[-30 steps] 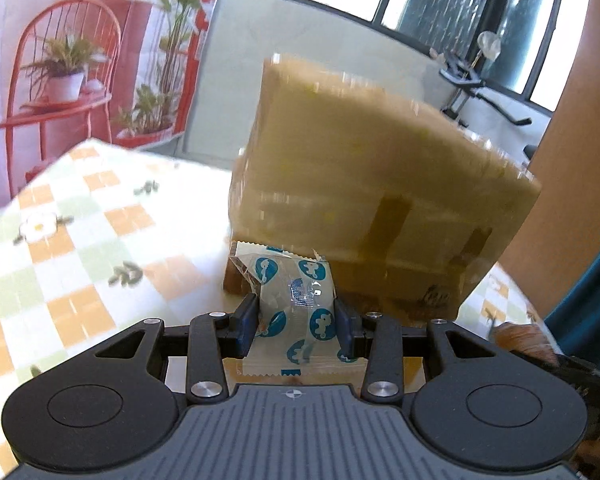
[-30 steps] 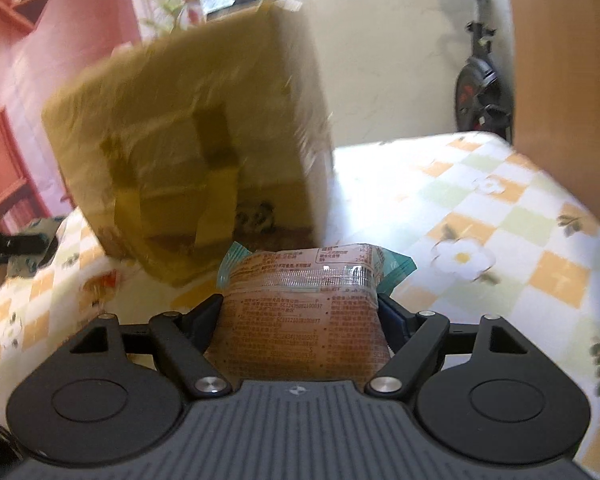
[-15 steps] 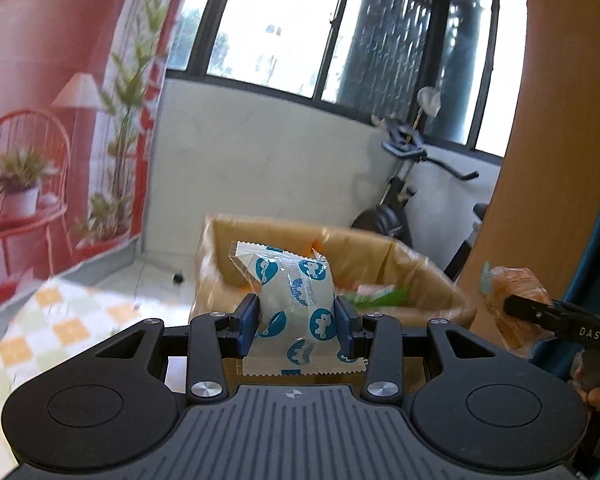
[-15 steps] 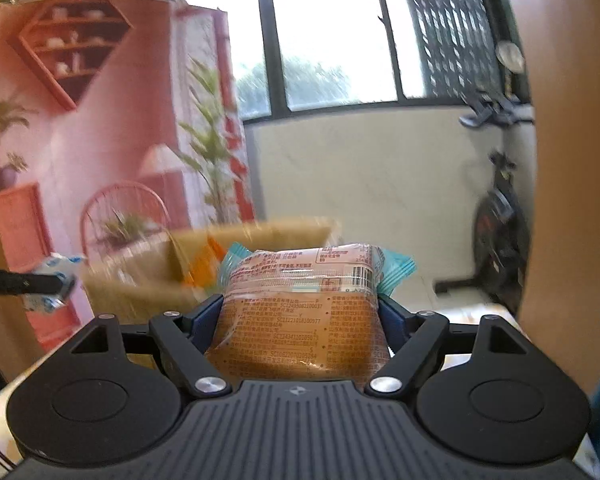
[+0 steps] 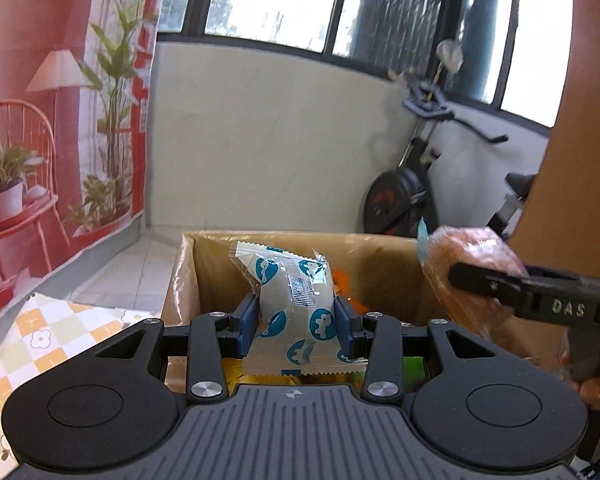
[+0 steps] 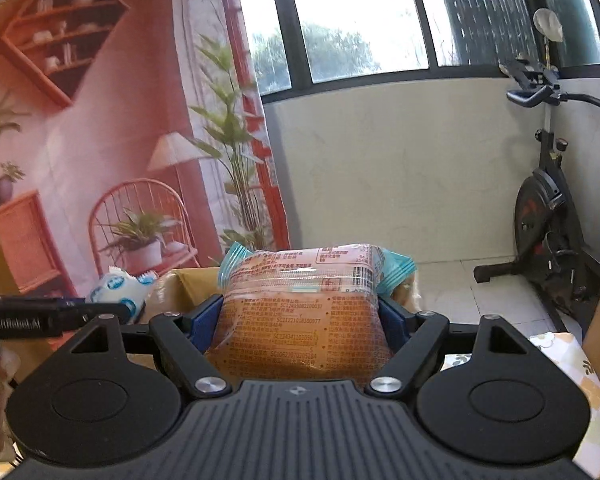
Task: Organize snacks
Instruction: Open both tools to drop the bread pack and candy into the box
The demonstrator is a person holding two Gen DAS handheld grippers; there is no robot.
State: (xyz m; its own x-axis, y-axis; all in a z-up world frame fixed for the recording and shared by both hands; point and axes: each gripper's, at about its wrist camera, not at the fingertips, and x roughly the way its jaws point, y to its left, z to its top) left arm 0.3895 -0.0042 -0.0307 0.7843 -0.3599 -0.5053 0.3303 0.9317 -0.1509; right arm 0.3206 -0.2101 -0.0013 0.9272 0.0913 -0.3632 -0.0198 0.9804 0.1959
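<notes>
Exercise bike (image 6: 548, 216) stands by the pale wall under the windows (image 6: 360, 20); a printed backdrop (image 5: 40, 100) hangs left, checked tablecloth (image 5: 40, 344) below.

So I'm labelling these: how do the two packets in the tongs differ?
The blue-dotted packet is white and narrow; the orange packet is broader and covered in fine print. The left tongs stand close together on the dotted one; the right tongs stand wide on the orange one. Both are clear-wrapped, held above the box.

blue-spotted white packet (image 5: 294, 300), orange packet (image 6: 304, 312)
</notes>
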